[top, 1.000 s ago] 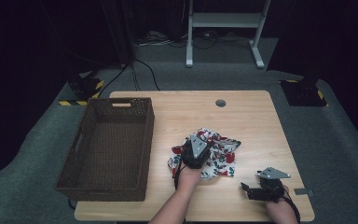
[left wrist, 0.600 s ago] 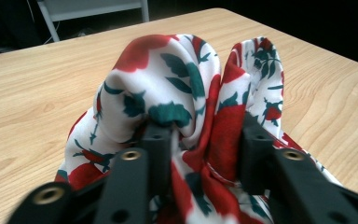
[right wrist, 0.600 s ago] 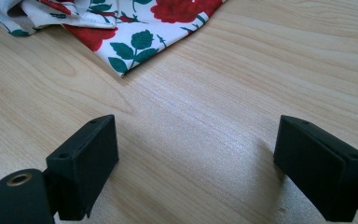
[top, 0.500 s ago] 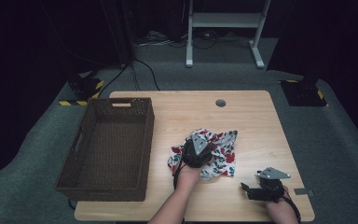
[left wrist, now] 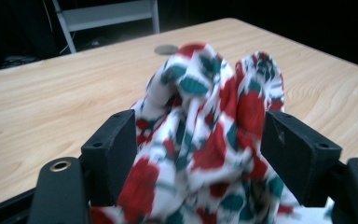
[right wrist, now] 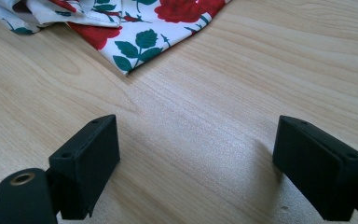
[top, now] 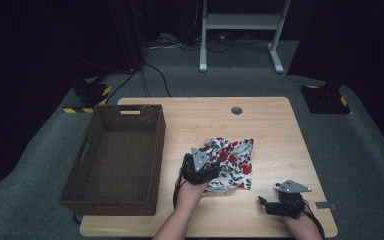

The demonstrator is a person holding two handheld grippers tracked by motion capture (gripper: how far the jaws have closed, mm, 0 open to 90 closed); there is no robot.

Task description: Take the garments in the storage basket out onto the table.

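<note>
One hand-held gripper [top: 211,170] newly opening over cloth [top: 234,159]

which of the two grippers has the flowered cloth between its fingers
The left gripper: the flowered cloth bunches up between its spread fingers, which have just been opening. The right gripper is open over bare table, the cloth lying ahead of it.

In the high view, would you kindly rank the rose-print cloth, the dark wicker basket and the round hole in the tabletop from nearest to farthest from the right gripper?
From the right gripper:
1. Rose-print white cloth, just up-left, mid-table.
2. Round hole in the tabletop, near the far edge.
3. Dark brown wicker basket, across on the left side.
</note>
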